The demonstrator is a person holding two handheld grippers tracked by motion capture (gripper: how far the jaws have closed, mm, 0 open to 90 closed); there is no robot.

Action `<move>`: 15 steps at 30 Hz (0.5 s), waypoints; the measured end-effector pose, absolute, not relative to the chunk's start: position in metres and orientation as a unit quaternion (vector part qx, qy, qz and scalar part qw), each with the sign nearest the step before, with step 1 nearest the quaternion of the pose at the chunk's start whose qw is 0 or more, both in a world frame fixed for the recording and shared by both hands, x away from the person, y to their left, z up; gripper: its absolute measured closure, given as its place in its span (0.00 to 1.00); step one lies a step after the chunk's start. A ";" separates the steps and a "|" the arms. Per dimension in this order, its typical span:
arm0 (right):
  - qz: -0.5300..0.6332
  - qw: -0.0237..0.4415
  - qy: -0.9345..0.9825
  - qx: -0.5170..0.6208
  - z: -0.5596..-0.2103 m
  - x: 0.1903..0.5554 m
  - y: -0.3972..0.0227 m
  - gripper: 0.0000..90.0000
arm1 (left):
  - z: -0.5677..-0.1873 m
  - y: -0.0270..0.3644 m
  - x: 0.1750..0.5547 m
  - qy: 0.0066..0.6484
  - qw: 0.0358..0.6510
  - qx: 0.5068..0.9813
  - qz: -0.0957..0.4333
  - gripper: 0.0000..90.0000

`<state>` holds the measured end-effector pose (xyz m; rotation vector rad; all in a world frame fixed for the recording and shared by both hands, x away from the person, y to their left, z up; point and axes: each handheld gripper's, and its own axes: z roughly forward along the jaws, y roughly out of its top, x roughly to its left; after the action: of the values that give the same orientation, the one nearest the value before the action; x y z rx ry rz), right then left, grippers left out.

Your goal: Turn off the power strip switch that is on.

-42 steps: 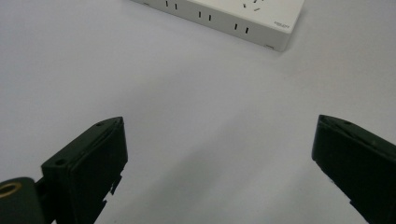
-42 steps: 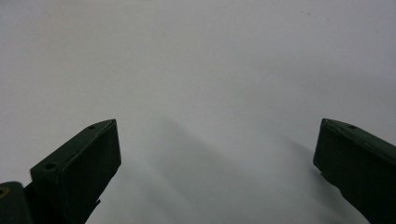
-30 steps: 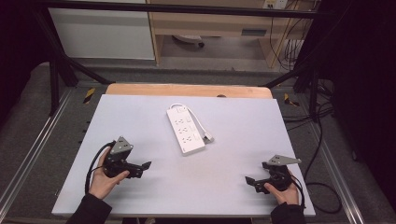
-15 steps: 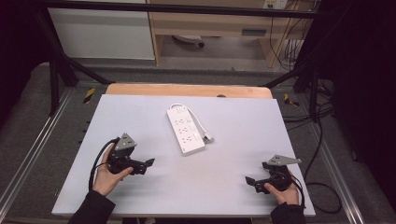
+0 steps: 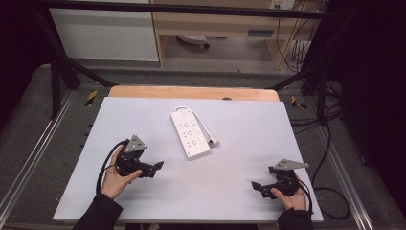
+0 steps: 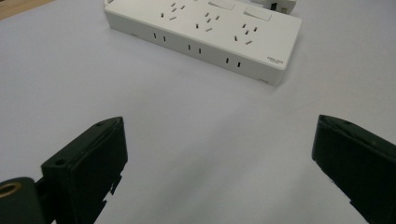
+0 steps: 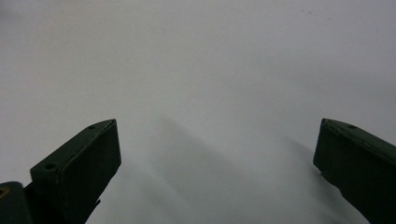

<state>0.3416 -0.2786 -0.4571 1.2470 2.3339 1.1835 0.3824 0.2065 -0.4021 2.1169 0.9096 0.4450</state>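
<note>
A white power strip [image 5: 190, 133] lies flat near the middle of the pale grey table [image 5: 239, 143], its white cable and plug [image 5: 211, 140] curled along its right side. In the left gripper view the power strip [image 6: 205, 35] lies just ahead, with its sockets and switches facing up. My left gripper [image 5: 154, 169] sits at the left front of the table, open and empty, its jaws pointing right toward the strip. My right gripper [image 5: 257, 186] rests at the right front, open and empty, over bare table.
A wooden board [image 5: 191, 92] edges the table's far side. Metal frame rails [image 5: 28, 158] run along both sides, and black cables [image 5: 330, 143] hang off to the right. Shelving and a cabinet stand beyond the table.
My left gripper has moved right and slightly forward, toward the power strip. The right gripper and the strip have stayed where they were.
</note>
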 end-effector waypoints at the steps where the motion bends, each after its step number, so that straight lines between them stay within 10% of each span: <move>1: 0.405 0.121 0.799 0.427 -0.457 0.342 -0.279 0.01 | -0.402 0.205 0.383 0.357 0.388 0.831 0.175 0.04; 15: 0.406 0.121 0.799 0.427 -0.457 0.342 -0.278 0.01 | -0.399 0.191 0.389 0.352 0.390 0.833 0.173 0.04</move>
<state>0.3415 -0.2783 -0.4571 1.2481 2.3337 1.1848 0.3889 0.1911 -0.3992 2.1168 0.8934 0.4408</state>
